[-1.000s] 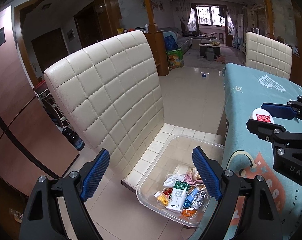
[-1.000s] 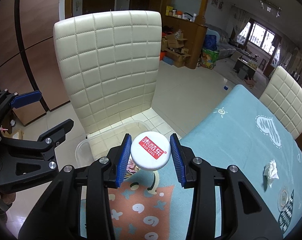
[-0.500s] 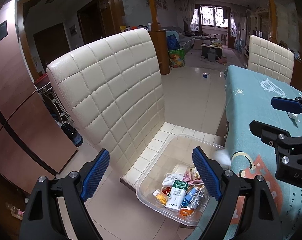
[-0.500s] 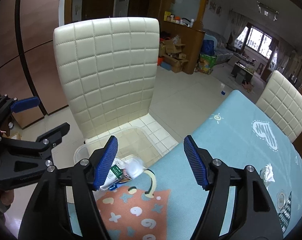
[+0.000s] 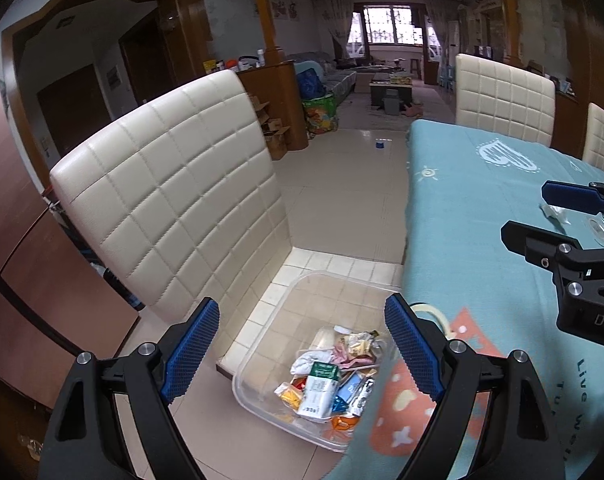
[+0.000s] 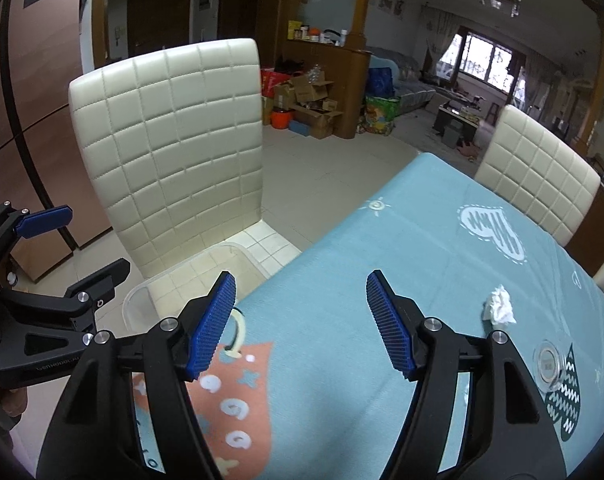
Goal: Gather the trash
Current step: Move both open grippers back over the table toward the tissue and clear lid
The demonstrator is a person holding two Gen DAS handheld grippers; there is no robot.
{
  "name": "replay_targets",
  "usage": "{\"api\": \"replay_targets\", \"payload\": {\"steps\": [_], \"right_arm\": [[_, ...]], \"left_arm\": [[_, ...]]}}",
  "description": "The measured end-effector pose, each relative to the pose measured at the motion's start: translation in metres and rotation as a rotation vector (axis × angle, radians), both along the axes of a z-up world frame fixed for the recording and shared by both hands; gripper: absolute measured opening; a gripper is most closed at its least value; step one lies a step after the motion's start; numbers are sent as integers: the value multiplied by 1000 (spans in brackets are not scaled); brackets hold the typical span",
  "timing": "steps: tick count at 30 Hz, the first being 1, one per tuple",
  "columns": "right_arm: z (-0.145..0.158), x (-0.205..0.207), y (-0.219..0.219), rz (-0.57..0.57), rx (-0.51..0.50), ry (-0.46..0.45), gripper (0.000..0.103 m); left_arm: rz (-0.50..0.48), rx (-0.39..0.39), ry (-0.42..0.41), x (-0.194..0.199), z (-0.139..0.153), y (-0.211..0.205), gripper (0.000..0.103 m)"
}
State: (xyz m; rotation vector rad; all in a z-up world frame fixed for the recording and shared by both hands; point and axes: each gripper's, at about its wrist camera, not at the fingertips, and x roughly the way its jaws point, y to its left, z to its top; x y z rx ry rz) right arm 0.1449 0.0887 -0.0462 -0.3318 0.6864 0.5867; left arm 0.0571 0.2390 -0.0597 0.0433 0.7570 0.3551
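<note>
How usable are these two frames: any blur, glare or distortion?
Left wrist view: sharp, strong fisheye bend, dark corners; window washed out; bin contents readable. Right wrist view: equally sharp and warped; tissue crisp; window bright, table evenly lit without glare.

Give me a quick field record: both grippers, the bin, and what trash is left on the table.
left gripper: open, empty, above the bin
right gripper: open, empty, over the tablecloth
bin: clear plastic, on the chair seat, holds cartons and wrappers
trash left: crumpled tissue; round clear lid
</note>
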Motion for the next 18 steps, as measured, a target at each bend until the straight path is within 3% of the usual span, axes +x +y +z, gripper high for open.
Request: {"api": "replay_targets", "payload": {"steps": [11,18], "right_arm": [[-16,36,-89,-172,10,26,68],[-37,77,-184,-351,9,82,69]], "left_arm": [[-152,-18,31,47,1,-80,83],[-291,-11,76,94,-3,-151,83]]}}
